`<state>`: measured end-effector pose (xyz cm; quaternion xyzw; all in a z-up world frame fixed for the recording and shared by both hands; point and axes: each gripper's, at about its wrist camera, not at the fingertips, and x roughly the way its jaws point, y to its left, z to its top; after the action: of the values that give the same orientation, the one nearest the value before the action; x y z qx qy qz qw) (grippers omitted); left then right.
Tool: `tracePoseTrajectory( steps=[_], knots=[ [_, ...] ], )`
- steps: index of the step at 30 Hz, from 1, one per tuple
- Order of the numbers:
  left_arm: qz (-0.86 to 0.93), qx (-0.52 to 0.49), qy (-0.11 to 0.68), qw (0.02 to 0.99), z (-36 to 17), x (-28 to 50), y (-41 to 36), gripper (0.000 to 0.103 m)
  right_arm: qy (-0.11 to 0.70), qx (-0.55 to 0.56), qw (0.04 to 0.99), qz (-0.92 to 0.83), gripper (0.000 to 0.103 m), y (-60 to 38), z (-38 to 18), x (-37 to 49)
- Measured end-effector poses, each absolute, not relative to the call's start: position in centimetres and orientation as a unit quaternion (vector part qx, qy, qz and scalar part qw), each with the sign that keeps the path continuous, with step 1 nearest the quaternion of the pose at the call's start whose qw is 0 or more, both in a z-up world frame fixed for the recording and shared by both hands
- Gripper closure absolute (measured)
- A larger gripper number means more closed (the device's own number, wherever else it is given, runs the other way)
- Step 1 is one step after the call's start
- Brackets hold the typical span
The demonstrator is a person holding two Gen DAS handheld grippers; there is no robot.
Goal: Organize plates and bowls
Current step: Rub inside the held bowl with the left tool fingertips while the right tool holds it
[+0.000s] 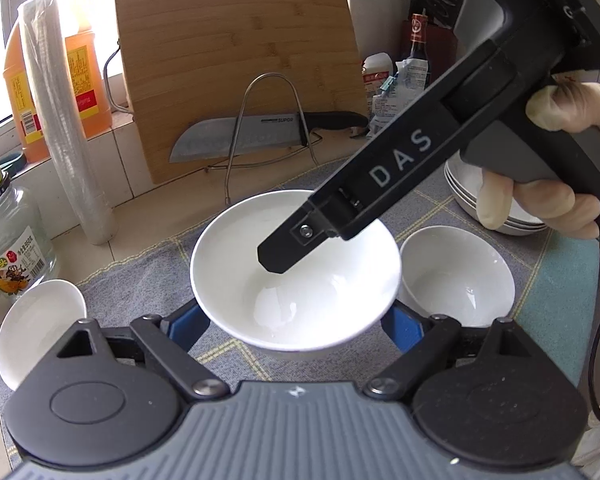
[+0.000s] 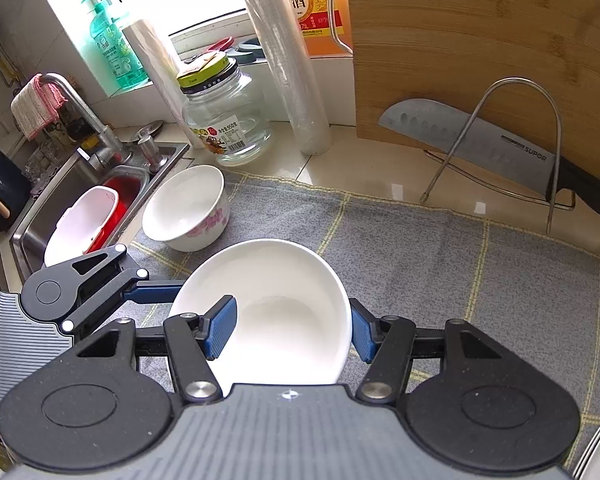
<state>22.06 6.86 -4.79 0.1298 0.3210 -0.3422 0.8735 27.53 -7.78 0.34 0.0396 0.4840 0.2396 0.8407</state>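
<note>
A plain white bowl (image 1: 296, 276) sits on the grey mat, between the wide-spread blue fingers of my left gripper (image 1: 296, 326). My right gripper (image 2: 292, 332) straddles the same bowl's (image 2: 284, 312) wall, with the left pad (image 2: 222, 330) inside the bowl and the right pad outside the rim; whether the pads press on the wall does not show. In the left wrist view the right gripper's finger (image 1: 296, 244) dips into the bowl. A second white bowl (image 1: 458, 276) stands to the right, a flowered bowl (image 2: 188, 208) to the left, and stacked white dishes (image 1: 484, 196) lie behind the hand.
A cutting board (image 1: 240, 64) and a knife (image 1: 236, 136) lean in a wire rack at the back. A glass jar (image 2: 228, 120), film rolls (image 2: 284, 56), an oil bottle (image 1: 48, 68) and sauce bottles (image 1: 418, 56) line the wall. A sink (image 2: 80, 200) with a red basin is at left.
</note>
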Motion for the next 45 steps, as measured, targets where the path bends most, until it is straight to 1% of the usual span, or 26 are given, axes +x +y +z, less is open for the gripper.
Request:
tracePoseTrajectory(
  steps=[16,30,45],
  knots=[
    [-0.414,0.135,0.305,0.847,-3.5,19.7,0.7,0.012,0.467,0.059,0.868,0.159,0.038,-14.6,2.0,22.2],
    [-0.446,0.158,0.338,0.813,-5.8,19.4,-2.3,0.012,0.491,0.093,0.858,0.123,0.038,-17.7,-0.5,20.3],
    [-0.449,0.176,0.353,0.802,-6.1,20.2,-3.2,0.012,0.499,0.098,0.853,0.121,0.038,-18.1,-1.4,20.4]
  ],
)
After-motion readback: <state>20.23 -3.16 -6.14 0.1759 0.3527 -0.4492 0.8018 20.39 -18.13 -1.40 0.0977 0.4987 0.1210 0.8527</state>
